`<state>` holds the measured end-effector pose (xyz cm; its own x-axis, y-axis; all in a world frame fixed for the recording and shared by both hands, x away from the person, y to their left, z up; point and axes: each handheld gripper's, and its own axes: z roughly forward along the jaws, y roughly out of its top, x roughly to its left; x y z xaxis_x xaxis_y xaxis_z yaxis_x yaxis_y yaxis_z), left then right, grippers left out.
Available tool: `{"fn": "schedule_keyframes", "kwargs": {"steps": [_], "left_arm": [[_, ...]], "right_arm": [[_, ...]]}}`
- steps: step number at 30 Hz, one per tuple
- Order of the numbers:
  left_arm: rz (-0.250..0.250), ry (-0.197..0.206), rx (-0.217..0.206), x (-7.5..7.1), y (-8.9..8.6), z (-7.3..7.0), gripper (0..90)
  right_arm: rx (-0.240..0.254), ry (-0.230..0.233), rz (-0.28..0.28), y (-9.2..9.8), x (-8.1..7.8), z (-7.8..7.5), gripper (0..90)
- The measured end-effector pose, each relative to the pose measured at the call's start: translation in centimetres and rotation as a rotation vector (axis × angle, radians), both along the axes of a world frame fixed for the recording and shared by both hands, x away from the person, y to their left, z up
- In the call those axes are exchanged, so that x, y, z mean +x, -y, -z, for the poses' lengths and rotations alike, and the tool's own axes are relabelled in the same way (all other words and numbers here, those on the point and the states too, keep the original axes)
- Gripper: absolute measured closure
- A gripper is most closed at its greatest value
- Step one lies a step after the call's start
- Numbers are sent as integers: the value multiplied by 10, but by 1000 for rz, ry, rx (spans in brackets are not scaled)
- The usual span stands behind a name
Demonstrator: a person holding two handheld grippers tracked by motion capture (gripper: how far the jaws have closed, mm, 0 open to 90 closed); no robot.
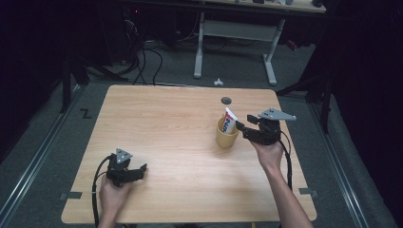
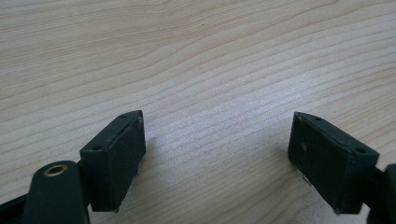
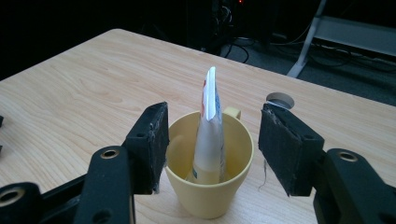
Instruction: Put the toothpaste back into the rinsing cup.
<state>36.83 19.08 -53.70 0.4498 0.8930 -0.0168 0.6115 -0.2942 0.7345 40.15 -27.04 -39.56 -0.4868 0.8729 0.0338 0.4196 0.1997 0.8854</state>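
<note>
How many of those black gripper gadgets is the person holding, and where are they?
2. The left gripper sits low over the near-left part of the wooden table, jaws open. The right gripper is at the yellow cup holding a tube, jaws open either side of the cup.

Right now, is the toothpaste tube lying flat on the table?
No, the toothpaste tube stands upright inside the yellow cup.

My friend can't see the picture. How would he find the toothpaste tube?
Start at the wooden table and look to its right side, where a yellow mug stands just in front of the right gripper. The tube stands upright inside that mug, cap down. It is white with red and blue print, and its flat crimped end pokes above the rim.
</note>
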Motion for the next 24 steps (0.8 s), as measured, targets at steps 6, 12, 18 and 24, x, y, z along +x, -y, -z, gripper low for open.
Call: {"fn": "schedule_keyframes", "kwargs": {"steps": [6,12,18,24], "left_arm": [[0,0,0,0,0,0,195],[0,0,1,0,0,0,196],[0,0,2,0,0,0,196],[0,0,2,0,0,0,196]], "right_arm": [[18,7,-1,7,-7,-2,432],[32,17,1,13,-17,-5,433],[50,45,6,19,-27,-5,439],[62,54,15,24,-36,-6,442]]}}
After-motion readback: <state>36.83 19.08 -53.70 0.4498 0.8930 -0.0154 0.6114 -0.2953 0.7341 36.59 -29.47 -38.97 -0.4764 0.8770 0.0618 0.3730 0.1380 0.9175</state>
